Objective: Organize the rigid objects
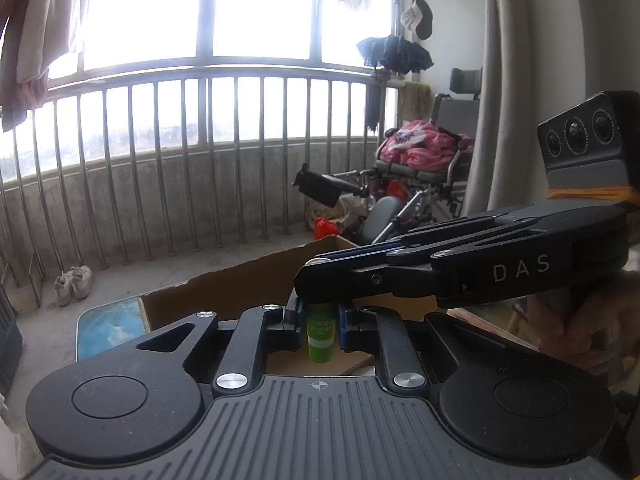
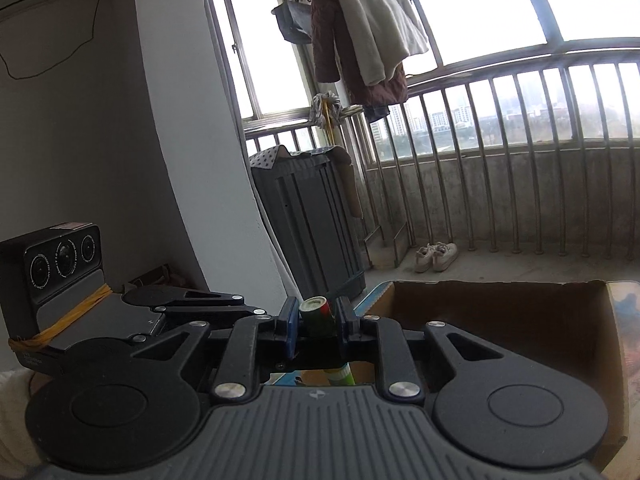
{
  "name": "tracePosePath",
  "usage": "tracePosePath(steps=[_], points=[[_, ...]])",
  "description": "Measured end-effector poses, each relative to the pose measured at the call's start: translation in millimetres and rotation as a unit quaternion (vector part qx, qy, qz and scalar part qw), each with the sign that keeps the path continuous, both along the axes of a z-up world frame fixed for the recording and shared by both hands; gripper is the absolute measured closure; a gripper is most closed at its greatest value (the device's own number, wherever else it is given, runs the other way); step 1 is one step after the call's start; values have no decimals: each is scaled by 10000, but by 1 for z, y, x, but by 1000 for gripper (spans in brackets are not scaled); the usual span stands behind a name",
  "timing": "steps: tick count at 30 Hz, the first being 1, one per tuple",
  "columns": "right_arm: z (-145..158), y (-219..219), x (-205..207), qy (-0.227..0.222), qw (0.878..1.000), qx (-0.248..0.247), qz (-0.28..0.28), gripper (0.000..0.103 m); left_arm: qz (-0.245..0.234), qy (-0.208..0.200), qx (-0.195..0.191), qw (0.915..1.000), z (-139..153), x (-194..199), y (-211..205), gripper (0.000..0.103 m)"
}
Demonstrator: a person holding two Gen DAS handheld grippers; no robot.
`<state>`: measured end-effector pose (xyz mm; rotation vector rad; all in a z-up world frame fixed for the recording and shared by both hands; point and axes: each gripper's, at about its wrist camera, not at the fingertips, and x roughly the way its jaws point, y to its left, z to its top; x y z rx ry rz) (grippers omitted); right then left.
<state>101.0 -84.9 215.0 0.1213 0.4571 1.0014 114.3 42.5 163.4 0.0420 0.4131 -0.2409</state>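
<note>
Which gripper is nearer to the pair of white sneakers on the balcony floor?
Hard to separate: both grippers are far from the white sneakers. The left gripper, shut on a green bottle, and the right gripper, shut on a can, hover by the cardboard box.

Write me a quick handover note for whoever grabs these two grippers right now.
Left hand-held gripper: shut on the green plastic bottle, upright, above the open brown cardboard box.
Right hand-held gripper: shut on the green and red metal can, beside the box's left edge, crossing over the left one.
Done: both items picked up.
Left: set bottle and can down in the box; its contents cannot be seen from here.
</note>
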Motion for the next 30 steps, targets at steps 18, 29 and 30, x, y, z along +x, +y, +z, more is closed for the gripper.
tracePosePath(steps=[18,29,30], points=[[-86,71,195,2497,9673,-442,-14,83,360,1665,1243,9775,-66,132,53,88],[-98,102,215,2803,9586,-499,37,83,661,1938,1834,9615,-75,154,54,88],[-99,101,217,2838,9578,-463,0,83,644,1941,2060,9570,-77,155,48,88]])
